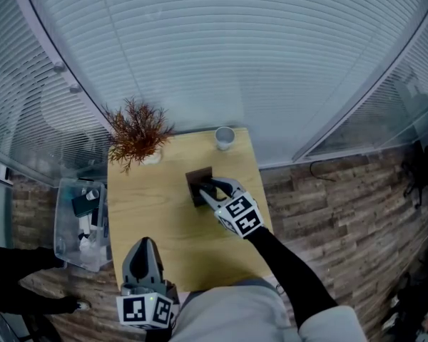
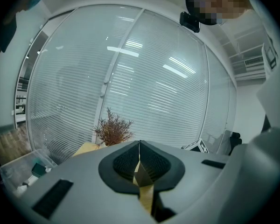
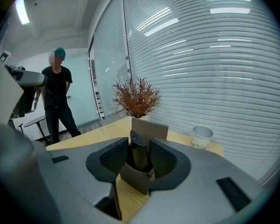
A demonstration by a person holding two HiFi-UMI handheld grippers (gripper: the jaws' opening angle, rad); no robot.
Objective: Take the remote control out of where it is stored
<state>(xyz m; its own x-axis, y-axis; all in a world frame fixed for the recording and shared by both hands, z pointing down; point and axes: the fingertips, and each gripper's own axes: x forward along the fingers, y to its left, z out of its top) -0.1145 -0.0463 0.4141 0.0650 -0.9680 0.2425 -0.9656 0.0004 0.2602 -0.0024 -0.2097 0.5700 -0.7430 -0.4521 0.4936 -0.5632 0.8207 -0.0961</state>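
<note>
Nearest me, the left gripper (image 1: pixel 144 244) hangs over the near edge of the surface (image 1: pixel 157 212), its jaws pressed together with nothing between them. Toward the far right part of the surface, my right gripper (image 3: pixel 139 143) is clamped on the dark remote control (image 3: pixel 140 155). It stands upright with its lower end seated in a brown holder (image 3: pixel 151 127). A pale cup (image 1: pixel 225 137) stands at the far right corner and a dried reddish plant (image 1: pixel 137 130) at the far left corner. Off the left edge, a clear plastic bin (image 1: pixel 65 219) of small items sits on the floor. A person (image 3: pixel 57 97) in dark clothes stands beyond the surface.
</note>
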